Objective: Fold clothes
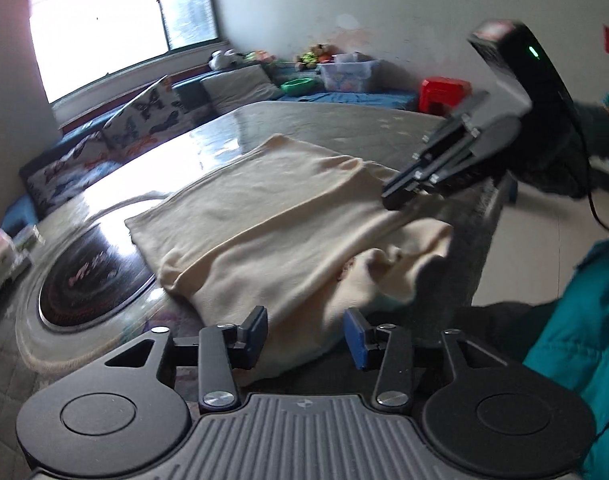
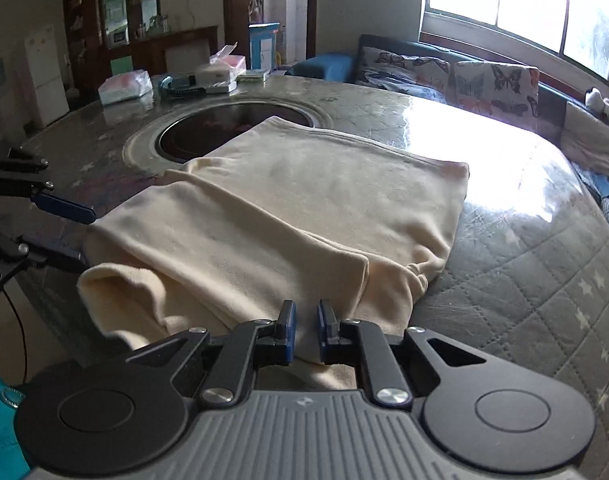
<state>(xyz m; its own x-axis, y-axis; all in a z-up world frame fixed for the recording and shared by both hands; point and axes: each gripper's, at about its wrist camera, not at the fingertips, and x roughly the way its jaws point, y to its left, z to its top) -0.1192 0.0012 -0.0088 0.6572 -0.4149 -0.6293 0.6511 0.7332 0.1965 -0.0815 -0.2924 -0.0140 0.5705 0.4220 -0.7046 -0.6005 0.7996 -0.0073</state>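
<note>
A cream garment [image 1: 272, 216] lies partly folded on a glossy round table [image 1: 232, 124], its near part hanging over the table's edge. It also shows in the right wrist view [image 2: 304, 200]. My left gripper [image 1: 306, 334] is open, its jaws on either side of the garment's near edge. It shows at the left of the right wrist view [image 2: 74, 232]. My right gripper [image 2: 306, 330] is shut on a fold of the garment's near edge. In the left wrist view it [image 1: 400, 194] pinches the cloth at the right.
A dark round inset [image 2: 232, 128] sits in the table beyond the garment. Boxes and packets [image 2: 176, 80] stand at the table's far side. A butterfly-print sofa [image 2: 452, 76] runs under the window. A quilted grey cover [image 2: 544, 300] lies at right. A teal jacket [image 1: 584, 340] is near.
</note>
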